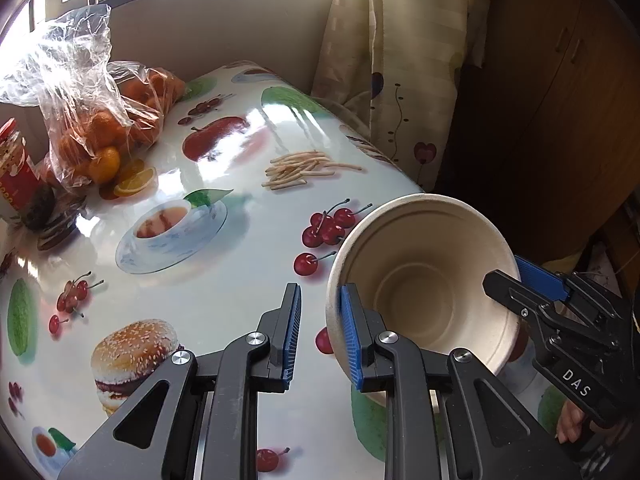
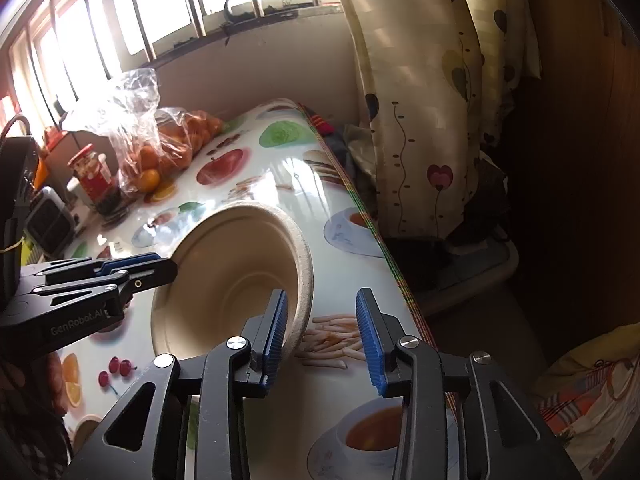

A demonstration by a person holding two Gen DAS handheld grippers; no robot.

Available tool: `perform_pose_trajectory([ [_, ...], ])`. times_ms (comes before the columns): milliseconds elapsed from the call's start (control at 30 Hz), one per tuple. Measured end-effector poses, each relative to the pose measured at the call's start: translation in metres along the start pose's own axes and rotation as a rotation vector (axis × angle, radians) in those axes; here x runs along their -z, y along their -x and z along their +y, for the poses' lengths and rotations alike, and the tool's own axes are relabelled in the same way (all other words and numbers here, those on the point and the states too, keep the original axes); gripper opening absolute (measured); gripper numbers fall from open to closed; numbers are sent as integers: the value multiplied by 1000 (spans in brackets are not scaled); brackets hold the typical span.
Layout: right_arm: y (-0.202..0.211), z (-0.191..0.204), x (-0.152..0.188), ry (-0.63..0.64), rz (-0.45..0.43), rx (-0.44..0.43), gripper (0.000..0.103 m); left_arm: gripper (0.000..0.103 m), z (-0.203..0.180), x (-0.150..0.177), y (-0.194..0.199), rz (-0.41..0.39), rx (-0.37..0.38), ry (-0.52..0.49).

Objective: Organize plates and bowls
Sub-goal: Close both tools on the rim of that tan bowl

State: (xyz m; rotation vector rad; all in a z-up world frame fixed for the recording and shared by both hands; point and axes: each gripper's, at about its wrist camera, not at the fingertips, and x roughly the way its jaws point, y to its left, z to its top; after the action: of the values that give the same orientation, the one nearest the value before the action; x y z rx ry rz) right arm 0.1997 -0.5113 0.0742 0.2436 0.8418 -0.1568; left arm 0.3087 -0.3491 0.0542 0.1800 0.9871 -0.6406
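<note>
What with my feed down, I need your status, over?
Left gripper open, right gripper open, each straddling the rim on opposite sides. Bowl tilted between them. Nothing in the way.

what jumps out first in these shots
A beige bowl, steeply tipped, sits between the left gripper and right gripper near the table's right edge. Under it lies a glossy tablecloth printed with cherries, burgers and fries. A plastic bag of oranges sits far left.

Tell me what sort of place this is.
Probably a home dining or kitchen corner: a table with a food-print cover, a bag of oranges by the barred window, and a patterned curtain.
</note>
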Motion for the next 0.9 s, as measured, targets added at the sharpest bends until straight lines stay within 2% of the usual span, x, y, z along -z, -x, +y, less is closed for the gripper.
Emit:
perform_pose_trajectory([
  [167,0,2,1,13,1,-2,24,20,0,0,1,-3,8,2],
  [267,-1,2,1,13,-1,-5,21,15,0,0,0,2,17,0],
  [367,-1,2,1,17,0,-6,19,15,-1,0,0,1,20,3],
  [900,7,-1,6,-15,-11,-42,19,15,0,2,0,15,45,17],
])
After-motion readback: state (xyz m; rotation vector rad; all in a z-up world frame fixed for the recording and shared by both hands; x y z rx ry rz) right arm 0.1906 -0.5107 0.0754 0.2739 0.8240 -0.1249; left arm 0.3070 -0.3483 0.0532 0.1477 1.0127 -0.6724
